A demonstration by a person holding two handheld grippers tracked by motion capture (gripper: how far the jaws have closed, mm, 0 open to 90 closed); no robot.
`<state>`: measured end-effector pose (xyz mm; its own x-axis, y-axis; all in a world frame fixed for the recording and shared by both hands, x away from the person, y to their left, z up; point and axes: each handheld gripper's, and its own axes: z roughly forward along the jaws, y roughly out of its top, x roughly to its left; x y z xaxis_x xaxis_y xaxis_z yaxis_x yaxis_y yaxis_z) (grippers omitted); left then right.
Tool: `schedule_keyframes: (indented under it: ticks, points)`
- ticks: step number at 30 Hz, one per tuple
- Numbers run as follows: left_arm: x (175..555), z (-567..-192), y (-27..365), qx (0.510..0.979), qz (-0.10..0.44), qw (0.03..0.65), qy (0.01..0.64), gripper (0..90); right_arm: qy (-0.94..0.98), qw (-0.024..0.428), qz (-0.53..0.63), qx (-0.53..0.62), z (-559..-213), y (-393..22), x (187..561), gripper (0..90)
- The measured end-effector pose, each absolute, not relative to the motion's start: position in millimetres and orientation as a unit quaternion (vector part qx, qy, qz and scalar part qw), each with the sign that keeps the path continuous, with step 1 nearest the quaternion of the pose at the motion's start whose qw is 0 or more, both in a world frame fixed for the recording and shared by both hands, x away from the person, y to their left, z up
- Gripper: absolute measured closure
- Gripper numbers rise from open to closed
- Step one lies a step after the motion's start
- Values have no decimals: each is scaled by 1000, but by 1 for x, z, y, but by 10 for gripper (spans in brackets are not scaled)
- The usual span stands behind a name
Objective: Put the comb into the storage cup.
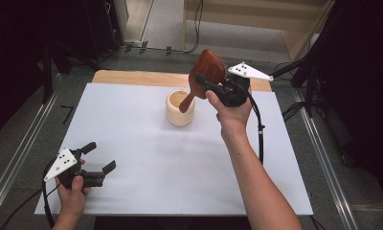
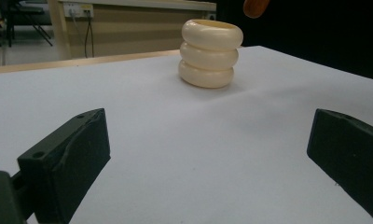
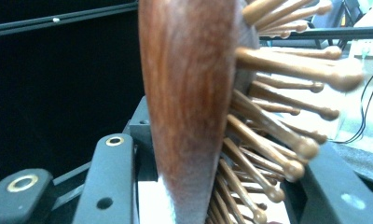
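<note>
The right gripper (image 1: 209, 82) is clamping the wooden hairbrush (image 1: 206, 73) by its head, handle tip dipping into the cream holder (image 1: 180, 109) mid-desk but not yet seated, while the left gripper (image 1: 99, 159) is idling open-jawed near the desk's near-left corner.

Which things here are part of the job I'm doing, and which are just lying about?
In the job:
- wooden hairbrush, clamped in the right gripper, handle tip over the holder's mouth
- cream ringed holder, upright on the white table sheet

Lying about:
- left gripper, open, idle near the table's front left corner
- cables on the floor beyond the table
</note>
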<state>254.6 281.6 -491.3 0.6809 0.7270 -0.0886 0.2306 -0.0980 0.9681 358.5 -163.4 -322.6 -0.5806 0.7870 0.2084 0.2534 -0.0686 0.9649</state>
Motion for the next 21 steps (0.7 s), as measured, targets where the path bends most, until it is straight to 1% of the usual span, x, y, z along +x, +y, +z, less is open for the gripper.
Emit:
schedule_keyframes:
  ticks: [21]
  points:
    - [255,-491,282,709,214,582,337,0,648,232,607,397,-323,-152,381,520]
